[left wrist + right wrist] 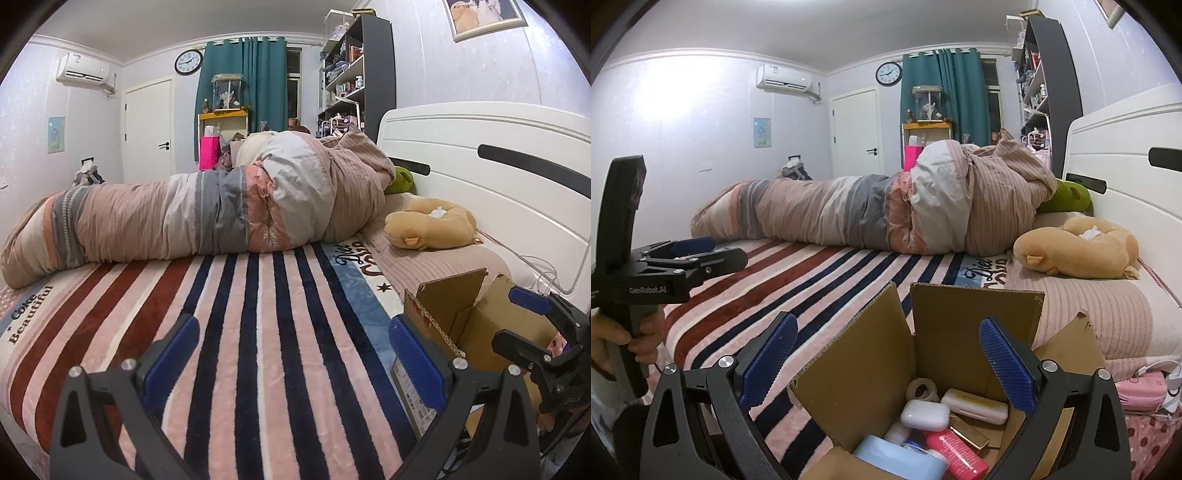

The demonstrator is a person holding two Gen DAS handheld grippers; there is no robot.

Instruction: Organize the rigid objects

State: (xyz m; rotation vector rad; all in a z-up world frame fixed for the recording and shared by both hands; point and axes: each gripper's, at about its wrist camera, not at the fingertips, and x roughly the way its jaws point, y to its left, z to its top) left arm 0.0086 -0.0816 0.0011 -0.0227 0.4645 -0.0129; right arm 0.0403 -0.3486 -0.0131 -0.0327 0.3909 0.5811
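An open cardboard box (882, 354) stands on the striped bedspread, right below my right gripper (886, 365), which is open and empty above it. Inside lie a white case (925, 414), a cream case (975, 406), a tape roll (923, 389), a pink-red bottle (956, 454) and a light blue container (897, 459). My left gripper (291, 365) is open and empty over the bedspread, left of the box (458, 314). The right gripper also shows in the left wrist view (532, 325), and the left gripper in the right wrist view (698, 251).
A rolled quilt (207, 214) lies across the bed's far side. A tan plush pillow (432, 225) and a green plush (402, 181) sit by the white headboard (498, 173). A pink case (1141, 391) lies at the right. Shelves and a door stand behind.
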